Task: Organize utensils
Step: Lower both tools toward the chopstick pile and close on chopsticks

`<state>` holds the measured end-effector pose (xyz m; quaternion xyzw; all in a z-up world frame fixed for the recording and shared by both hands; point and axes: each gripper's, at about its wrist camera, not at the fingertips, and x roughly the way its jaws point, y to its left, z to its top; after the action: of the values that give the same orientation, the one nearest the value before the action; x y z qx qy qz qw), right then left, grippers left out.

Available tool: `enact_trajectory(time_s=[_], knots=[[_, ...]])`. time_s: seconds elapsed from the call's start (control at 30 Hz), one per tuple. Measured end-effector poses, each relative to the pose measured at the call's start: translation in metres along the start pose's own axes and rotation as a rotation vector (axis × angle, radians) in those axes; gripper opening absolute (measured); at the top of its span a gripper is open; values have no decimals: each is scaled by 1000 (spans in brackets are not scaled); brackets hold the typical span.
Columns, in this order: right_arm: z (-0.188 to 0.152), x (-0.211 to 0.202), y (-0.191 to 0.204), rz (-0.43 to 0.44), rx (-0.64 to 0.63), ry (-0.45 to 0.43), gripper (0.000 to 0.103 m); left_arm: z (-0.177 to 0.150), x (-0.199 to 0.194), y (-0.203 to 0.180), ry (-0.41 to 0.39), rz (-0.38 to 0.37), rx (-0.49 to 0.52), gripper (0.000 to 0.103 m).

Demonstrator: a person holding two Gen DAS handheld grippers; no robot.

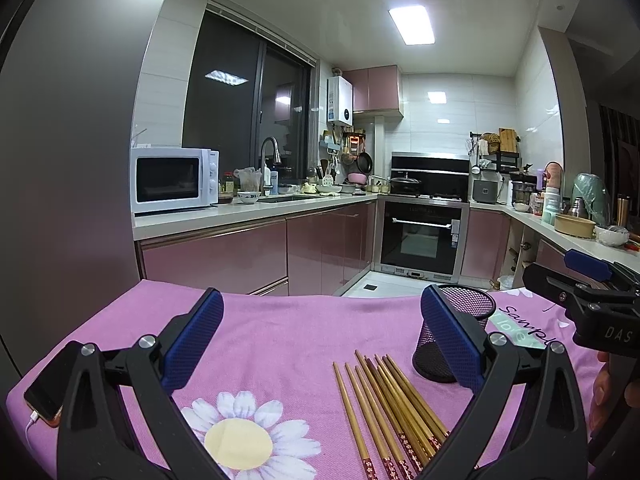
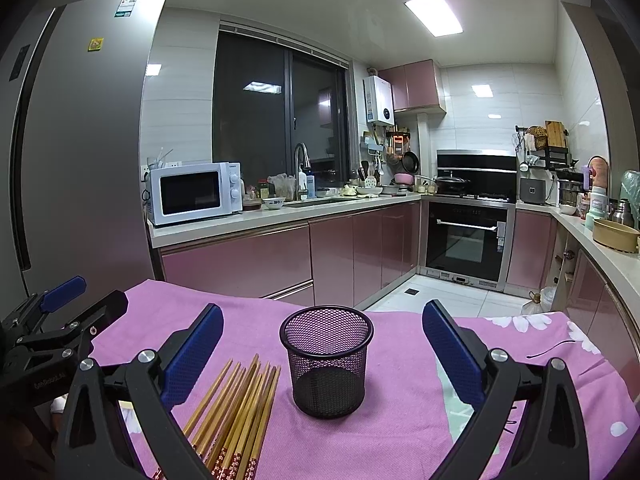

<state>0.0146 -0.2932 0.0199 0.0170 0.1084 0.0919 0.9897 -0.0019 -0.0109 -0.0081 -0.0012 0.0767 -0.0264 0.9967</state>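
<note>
Several wooden chopsticks (image 1: 384, 408) with red patterned ends lie side by side on the pink flowered cloth (image 1: 280, 340). A black mesh cup (image 2: 326, 364) stands upright and empty just right of them. My left gripper (image 1: 320, 320) hovers open above the cloth, its right finger partly covering the mesh cup (image 1: 460, 332). My right gripper (image 2: 322, 336) is open too, its jaws wide on either side of the cup and above the chopsticks (image 2: 240, 408). Each gripper shows at the edge of the other's view.
A phone (image 1: 50, 384) on a charging cable lies at the cloth's left edge. A grey fridge (image 2: 80, 140) rises to the left. Behind the table run pink kitchen cabinets, a microwave (image 1: 174, 178), an oven (image 2: 466, 240) and a cluttered counter (image 1: 580, 228) on the right.
</note>
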Motion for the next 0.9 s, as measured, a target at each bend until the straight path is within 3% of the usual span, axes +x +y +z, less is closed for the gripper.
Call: enact_trajectory(time_s=[0.37, 0.5, 0.6, 0.7, 0.9], knots=[[2, 2, 1, 6, 0, 8, 96, 1, 1, 1, 4, -1, 3, 97], [0, 6, 0, 34, -7, 57, 96, -1, 4, 3, 39, -5, 22, 97], [-7, 14, 3, 71, -17, 118, 96, -3, 13, 5, 98, -1, 42, 97], [-18, 27, 9, 117, -38, 216, 83, -10, 29, 7, 200, -12, 67, 97], [-55, 63, 24, 190, -86, 469, 57, -37, 62, 6, 423, -58, 123, 82]])
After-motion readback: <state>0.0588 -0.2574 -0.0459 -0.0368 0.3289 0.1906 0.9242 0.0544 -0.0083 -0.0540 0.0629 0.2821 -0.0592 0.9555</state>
